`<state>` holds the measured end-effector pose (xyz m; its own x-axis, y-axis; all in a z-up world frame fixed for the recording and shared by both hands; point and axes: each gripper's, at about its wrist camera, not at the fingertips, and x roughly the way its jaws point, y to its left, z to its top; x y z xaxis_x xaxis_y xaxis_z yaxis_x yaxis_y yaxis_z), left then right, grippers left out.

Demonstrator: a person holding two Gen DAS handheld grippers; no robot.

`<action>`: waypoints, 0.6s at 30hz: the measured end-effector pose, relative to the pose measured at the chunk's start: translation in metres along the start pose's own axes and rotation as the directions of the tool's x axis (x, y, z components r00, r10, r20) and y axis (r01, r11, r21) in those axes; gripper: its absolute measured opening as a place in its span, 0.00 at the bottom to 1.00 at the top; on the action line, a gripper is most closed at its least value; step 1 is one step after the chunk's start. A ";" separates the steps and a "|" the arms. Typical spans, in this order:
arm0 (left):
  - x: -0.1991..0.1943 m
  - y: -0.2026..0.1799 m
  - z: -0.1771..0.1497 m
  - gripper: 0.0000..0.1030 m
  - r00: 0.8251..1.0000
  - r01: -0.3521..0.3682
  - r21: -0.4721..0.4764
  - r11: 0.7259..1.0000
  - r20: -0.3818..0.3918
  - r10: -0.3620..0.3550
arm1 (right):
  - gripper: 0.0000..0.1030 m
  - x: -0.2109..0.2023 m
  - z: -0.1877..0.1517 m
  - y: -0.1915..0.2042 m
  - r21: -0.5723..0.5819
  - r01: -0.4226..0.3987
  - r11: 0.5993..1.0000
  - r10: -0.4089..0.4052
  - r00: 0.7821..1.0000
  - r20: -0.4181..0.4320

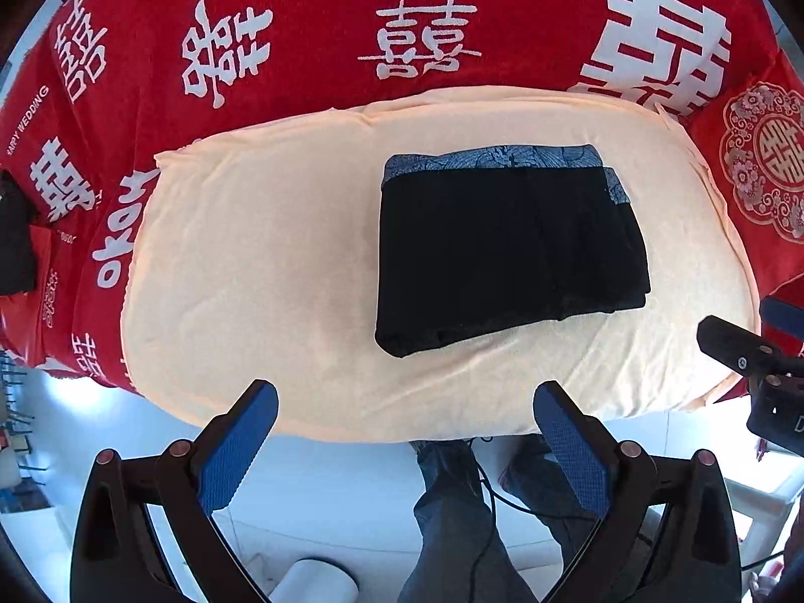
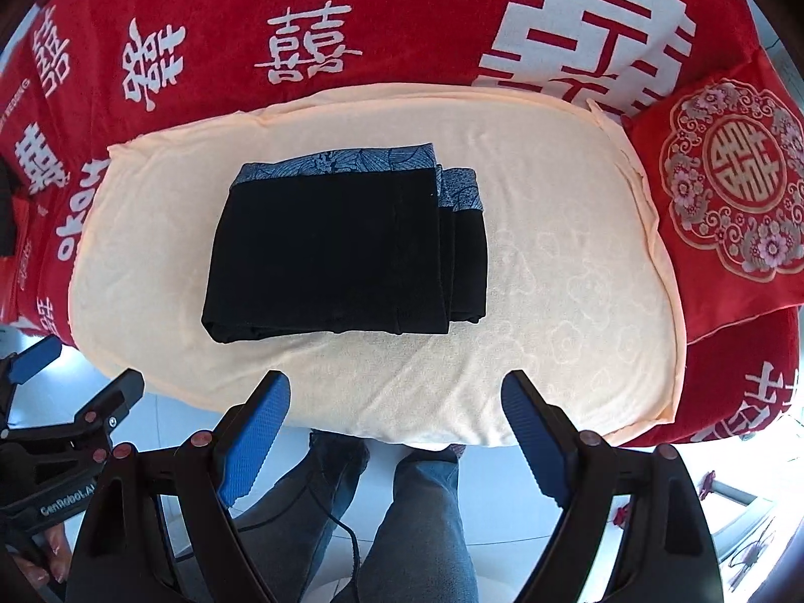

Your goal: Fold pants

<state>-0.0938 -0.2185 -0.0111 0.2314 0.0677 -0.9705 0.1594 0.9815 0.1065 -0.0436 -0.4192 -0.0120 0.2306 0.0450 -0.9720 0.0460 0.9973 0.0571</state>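
The pants (image 1: 507,251) are seen lying as a compact black rectangle on the cream towel (image 1: 251,261), which is spread over a red cover (image 1: 311,10) printed with white characters. A patterned blue-grey waistband runs along the far edge of the bundle, and the stacked layers show at its right side. In the right wrist view the bundle sits left of centre on the towel; a red cushion (image 2: 728,181) is seen at the right, just beside the towel's edge.

The left gripper (image 1: 404,404) is held wide open over the near edge of the towel, with nothing between its blue pads. The right gripper (image 2: 397,399) is likewise spread wide and empty, well apart from the pants. Neither touches the cloth. Below them, a person's legs in jeans and a dark cable are visible on the pale floor.

The folding is judged to be done, or very nearly so. From here the main risk is thought to be disturbance of the bundle: if a finger is dragged across the top layer, the offset layers at the right could be pulled open and the fold lost. The towel is loose and wrinkled, so a snag on it could shift the pants with it. The two grippers hang near each other and could be knocked together.
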 end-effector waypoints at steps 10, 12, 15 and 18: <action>-0.004 -0.003 -0.002 0.99 1.000 -0.019 0.006 1.000 0.009 0.019 | 0.86 0.001 -0.004 0.000 -0.004 -0.022 1.000 0.022 1.000 0.000; -0.005 -0.004 -0.002 0.99 1.000 -0.020 0.015 1.000 0.011 0.019 | 0.86 0.001 -0.004 0.000 -0.004 -0.020 1.000 0.020 1.000 0.001; -0.006 -0.005 -0.001 0.99 1.000 -0.022 0.022 1.000 0.015 0.022 | 0.86 0.002 -0.005 -0.001 0.003 -0.021 1.000 0.021 1.000 -0.001; -0.006 -0.006 -0.001 0.99 1.000 -0.024 0.025 0.999 0.019 0.023 | 0.86 0.002 -0.005 -0.001 -0.004 -0.013 1.000 0.013 1.000 0.000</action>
<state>-0.0970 -0.2244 -0.0057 0.2528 0.0871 -0.9636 0.1781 0.9747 0.1349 -0.0479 -0.4198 -0.0148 0.2311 0.0579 -0.9712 0.0394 0.9969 0.0688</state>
